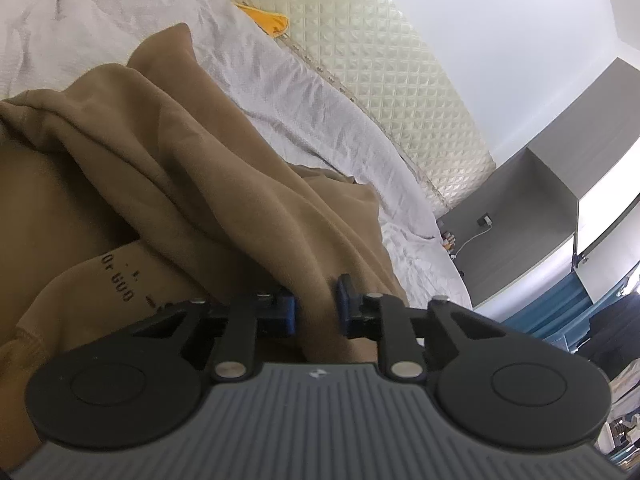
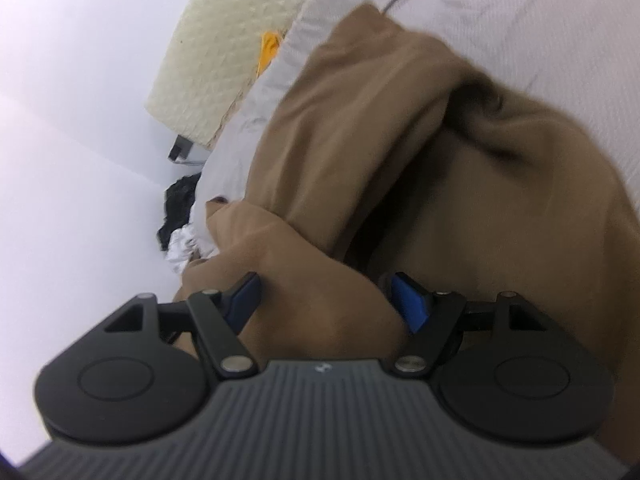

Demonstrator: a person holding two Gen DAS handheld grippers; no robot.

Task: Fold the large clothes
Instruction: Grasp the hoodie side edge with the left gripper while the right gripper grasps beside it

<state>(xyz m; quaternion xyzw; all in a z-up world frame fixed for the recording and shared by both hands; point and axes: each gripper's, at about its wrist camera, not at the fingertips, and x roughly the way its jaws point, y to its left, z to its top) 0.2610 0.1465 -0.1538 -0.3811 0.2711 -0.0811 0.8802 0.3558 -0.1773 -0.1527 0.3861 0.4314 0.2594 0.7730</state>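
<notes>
From the left wrist, the left tongs (image 1: 316, 308) are drawn narrow, their blue pads (image 1: 286, 312) pinching a ridge of the soft tan fleece garment (image 1: 168, 152), which rises between them and spreads ahead and to the left of the tongs in heavy folds. Dark printed lettering (image 1: 120, 280) runs along a band of the garment just left of the tongs. The garment lies on a bed with a crumpled white sheet (image 1: 280, 80), which shows beyond and to the right of the tongs. Farther ahead, a cream quilted headboard (image 1: 380, 72) borders the sheet, and a small yellow item (image 1: 268, 20) sits at the seam between them. Far right of the tongs stands a grey cabinet (image 1: 532, 216) with a cable and a plug against it. From the right wrist, the picture is blurred; the right tongs (image 2: 332, 304) stand wide, with a thick roll of the same tan garment (image 2: 400, 140) bulging between the blue pads (image 2: 412, 304). Whether the pads press on it I cannot tell. The rest of the garment is heaped ahead and to the right of these tongs. The white sheet (image 2: 520, 12) lies beyond it, the cream headboard (image 2: 216, 52) and yellow item (image 2: 269, 50) ahead to the left, and a dark bundle (image 2: 180, 208) left of the tongs, beside the bed's edge.
</notes>
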